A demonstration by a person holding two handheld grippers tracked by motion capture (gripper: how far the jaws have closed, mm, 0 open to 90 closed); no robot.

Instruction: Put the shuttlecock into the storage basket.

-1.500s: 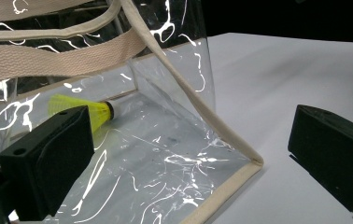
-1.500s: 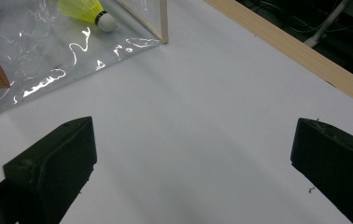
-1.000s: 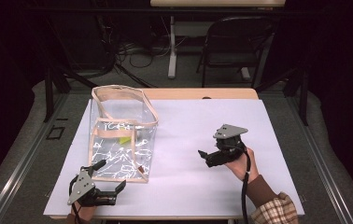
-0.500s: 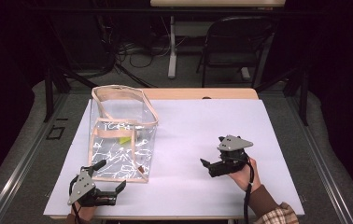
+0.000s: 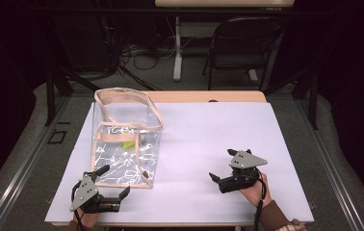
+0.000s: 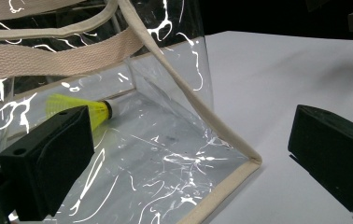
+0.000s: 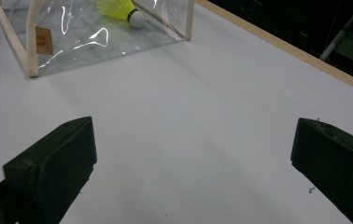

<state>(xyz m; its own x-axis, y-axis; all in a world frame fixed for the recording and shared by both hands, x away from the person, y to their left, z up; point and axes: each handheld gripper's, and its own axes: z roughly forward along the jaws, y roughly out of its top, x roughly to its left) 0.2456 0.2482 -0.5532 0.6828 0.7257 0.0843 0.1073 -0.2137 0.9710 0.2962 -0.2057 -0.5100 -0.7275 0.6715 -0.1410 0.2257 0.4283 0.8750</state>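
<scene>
Both grippers, left (image 5: 113, 191) and right (image 5: 217, 179), are standing spread; the bag (image 5: 124, 154) is looking light, floppy, best taken by its strap (image 6: 48, 58).

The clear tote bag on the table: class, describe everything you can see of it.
The clear tote bag is a boxy, see-through plastic bag edged with beige fabric tape, with two beige strap handles drooping over its open top. It stands upright on the left of the white table. A yellow shuttlecock lies on its floor. A small tan label sits near one lower corner. Neither gripper touches it.
</scene>
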